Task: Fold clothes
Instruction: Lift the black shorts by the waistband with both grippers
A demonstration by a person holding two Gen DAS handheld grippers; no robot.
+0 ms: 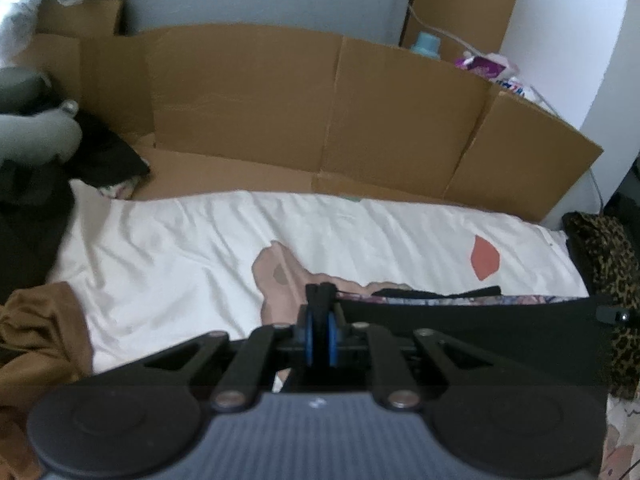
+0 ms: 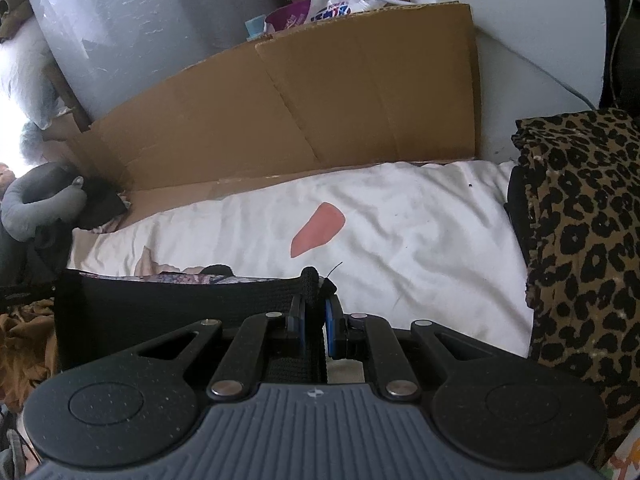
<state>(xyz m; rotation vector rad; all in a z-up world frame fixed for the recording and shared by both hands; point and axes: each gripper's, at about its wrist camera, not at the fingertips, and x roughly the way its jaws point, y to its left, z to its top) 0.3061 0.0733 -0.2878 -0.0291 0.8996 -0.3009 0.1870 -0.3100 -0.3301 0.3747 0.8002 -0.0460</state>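
A black knit garment (image 1: 472,324) with a patterned inner lining is stretched between my two grippers above the white bedsheet (image 1: 200,248). My left gripper (image 1: 320,292) is shut on the garment's left top corner. My right gripper (image 2: 316,284) is shut on its other top corner, and the garment (image 2: 160,304) runs off to the left in the right wrist view. The cloth hangs below both grippers, and its lower part is hidden behind them.
A brown cardboard wall (image 1: 320,112) stands along the far side of the bed. A leopard-print cloth pile (image 2: 580,240) lies at the right. A brown garment (image 1: 36,344) and a grey neck pillow (image 1: 28,128) lie at the left.
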